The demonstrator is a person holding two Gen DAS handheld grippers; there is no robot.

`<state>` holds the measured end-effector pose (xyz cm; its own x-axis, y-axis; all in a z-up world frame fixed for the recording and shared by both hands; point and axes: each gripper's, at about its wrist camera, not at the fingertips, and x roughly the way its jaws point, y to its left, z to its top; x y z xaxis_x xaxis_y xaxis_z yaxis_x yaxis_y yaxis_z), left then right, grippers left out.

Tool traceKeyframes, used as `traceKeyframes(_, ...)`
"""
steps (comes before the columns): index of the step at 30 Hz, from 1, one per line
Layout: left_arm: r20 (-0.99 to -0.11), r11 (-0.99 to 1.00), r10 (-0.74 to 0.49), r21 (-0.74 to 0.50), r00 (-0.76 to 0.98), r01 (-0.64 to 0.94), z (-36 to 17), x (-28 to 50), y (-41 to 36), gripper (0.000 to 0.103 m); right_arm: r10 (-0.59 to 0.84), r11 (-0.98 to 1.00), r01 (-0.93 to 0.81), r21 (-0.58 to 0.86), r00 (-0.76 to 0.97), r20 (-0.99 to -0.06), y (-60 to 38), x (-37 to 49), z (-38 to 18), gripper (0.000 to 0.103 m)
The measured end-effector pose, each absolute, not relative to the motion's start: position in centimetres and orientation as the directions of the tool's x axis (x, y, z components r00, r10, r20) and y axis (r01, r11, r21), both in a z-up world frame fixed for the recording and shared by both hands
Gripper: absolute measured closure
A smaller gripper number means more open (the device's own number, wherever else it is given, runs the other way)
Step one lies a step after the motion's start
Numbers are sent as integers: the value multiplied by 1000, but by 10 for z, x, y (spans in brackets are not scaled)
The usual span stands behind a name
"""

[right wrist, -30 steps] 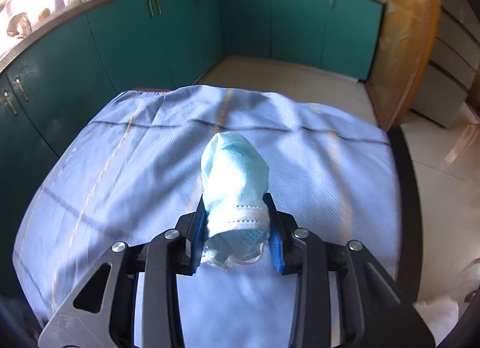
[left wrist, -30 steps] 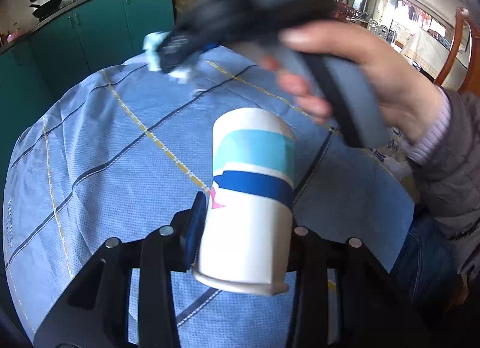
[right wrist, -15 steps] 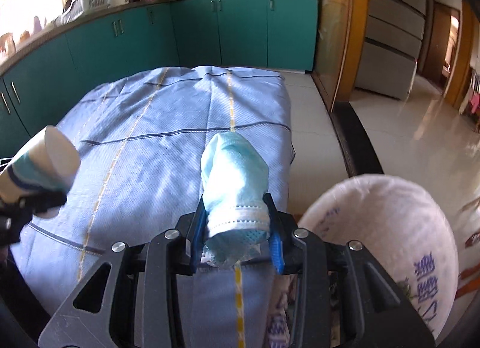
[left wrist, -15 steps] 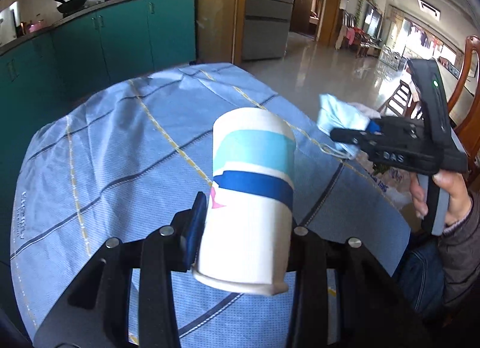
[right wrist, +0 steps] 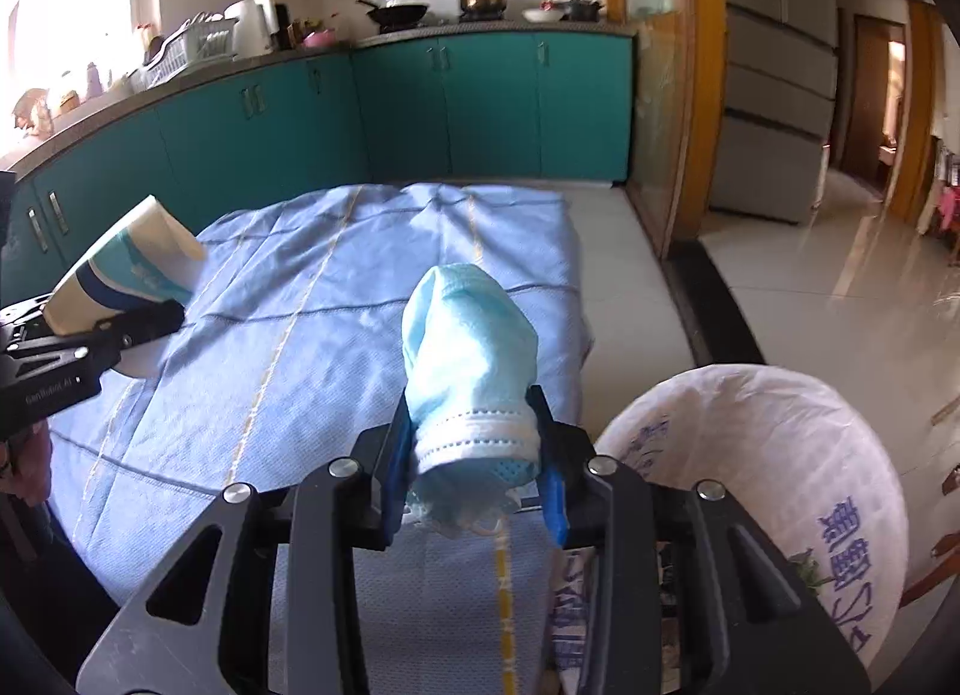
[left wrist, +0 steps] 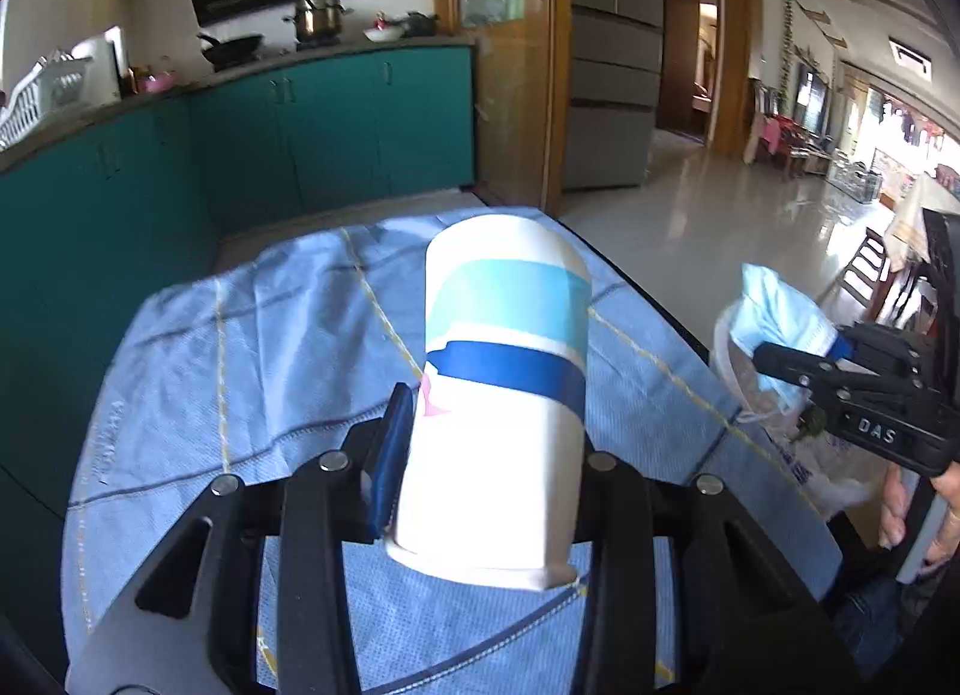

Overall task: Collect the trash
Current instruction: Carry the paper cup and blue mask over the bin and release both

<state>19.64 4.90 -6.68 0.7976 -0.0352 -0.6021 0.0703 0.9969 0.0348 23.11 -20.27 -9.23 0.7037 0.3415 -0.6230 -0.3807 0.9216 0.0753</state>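
My left gripper [left wrist: 489, 473] is shut on a white paper cup [left wrist: 501, 389] with light and dark blue bands, held above the blue tablecloth [left wrist: 240, 371]. The same cup [right wrist: 129, 272] shows at the left of the right wrist view, tilted. My right gripper [right wrist: 474, 455] is shut on a crumpled light blue face mask [right wrist: 468, 359]. It hangs at the table's right edge, beside a white plastic trash bag [right wrist: 762, 455] with blue print. From the left wrist view the mask [left wrist: 780, 323] sits over the bag [left wrist: 744, 371].
Teal kitchen cabinets [right wrist: 420, 107] with pots and a dish rack on the counter run behind the table. A grey fridge [right wrist: 774, 95] and shiny tiled floor [right wrist: 840, 287] lie to the right. A wooden chair [left wrist: 864, 269] stands past the bag.
My right gripper has carried the mask from over the table's middle to its right edge by the bag. My left gripper has risen and tipped upward with the cup.
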Motion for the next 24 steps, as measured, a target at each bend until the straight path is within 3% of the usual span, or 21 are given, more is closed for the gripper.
traceKeyframes(12,-545,971,-228,-68,807,228,-50,208,-42,64,141,990,-124,70,795,-589,-298,228,-83,67)
traceKeyframes(24,-603,926,-314,-22,734,378,-92,225,-162,64,19,997,35,72,773,-634,-375,217,-102,67)
